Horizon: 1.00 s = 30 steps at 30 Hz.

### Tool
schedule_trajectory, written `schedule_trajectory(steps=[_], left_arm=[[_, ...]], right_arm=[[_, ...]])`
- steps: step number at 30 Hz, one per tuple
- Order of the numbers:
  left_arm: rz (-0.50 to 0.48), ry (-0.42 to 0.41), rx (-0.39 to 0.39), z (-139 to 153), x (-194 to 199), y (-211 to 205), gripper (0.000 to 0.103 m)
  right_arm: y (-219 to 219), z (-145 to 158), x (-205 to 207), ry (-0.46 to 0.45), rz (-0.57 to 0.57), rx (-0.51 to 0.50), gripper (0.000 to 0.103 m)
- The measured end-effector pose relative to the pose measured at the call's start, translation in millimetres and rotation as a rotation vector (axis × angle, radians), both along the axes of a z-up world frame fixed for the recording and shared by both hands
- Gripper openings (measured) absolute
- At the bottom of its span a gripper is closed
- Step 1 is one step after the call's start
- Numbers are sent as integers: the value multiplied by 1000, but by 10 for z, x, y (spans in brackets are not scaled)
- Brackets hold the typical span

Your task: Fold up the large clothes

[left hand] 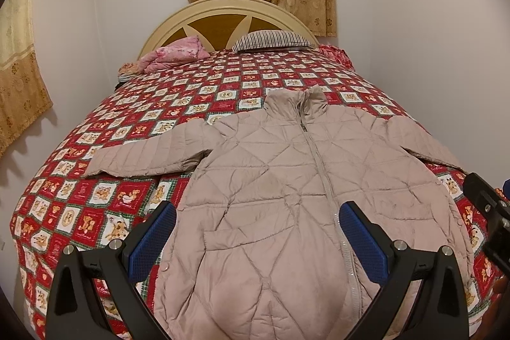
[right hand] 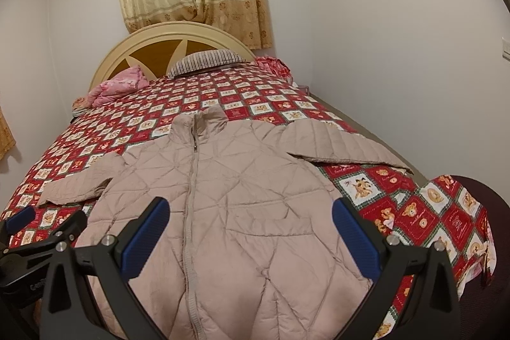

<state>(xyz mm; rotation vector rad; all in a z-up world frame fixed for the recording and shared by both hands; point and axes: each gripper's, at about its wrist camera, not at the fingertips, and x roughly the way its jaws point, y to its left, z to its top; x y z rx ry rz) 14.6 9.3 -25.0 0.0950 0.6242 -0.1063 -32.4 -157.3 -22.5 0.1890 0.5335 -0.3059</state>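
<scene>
- Jacket point(left hand: 271, 196): it lies face up and zipped on the quilt point(left hand: 95, 196), directly ahead of and below both grippers, hem nearest me and collar farthest. I judge it is spread flat so that each fold line can be chosen cleanly.
- Left gripper point(left hand: 258, 231): I hold it above the hem with its blue pads point(left hand: 149, 241) spread wide and nothing between them. The zip point(left hand: 322, 168) runs just inside its right finger.
- Right gripper point(right hand: 250, 228): I hold it likewise, pads point(right hand: 357, 241) wide apart and empty, over the jacket's right half; a pocket flap point(right hand: 271, 228) sits between its fingers.
- Left sleeve point(left hand: 143, 158): it stretches outward, ahead and to the left of the left gripper, well apart from it.
- Right sleeve point(right hand: 344, 148): it stretches ahead and to the right of the right gripper, reaching toward the bed edge.
- Stage, as I judge it: no fold is made yet; both tools are poised side by side, open, so that either sleeve can be taken first and brought across the body.
- Pillow point(left hand: 274, 40) and headboard point(left hand: 223, 21): far ahead, clear of the work.
</scene>
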Motion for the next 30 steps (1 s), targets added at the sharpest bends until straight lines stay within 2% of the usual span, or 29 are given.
schedule_trajectory(steps=[6,10,13,16,19,21,23,25,28,30], left_arm=[[7,57,-36,-260,328,139,102],[27,69,-116,-384,659,317,102],[61,41,-167,-411,949,453,102],[136,20,-102,-448,1264,503,102],[212,8,-49,-548,1537,548,102],[243,8,-22,-662,1693,578,102],[255,15,3,-812,1830,589,102],[257,19,25,-944,1903,597,102],[239,94,5,-1179,2029,602,102],[241,145,-33,-1282,2087,637,102]], right_arm=[[-296,-250,174,59,-17,82,103],[-657,-347,301,75,-67,130,103],[-1061,-341,426,67,-97,195,94],[-1521,-338,552,74,-148,252,91],[-2159,-370,612,62,-240,327,87],[-2670,-474,628,68,-314,396,81],[-3097,-607,635,81,-384,456,69],[-3505,-772,611,94,-441,529,65],[-3964,-1013,535,105,-539,605,65],[-4081,-1096,572,125,-542,623,65]])
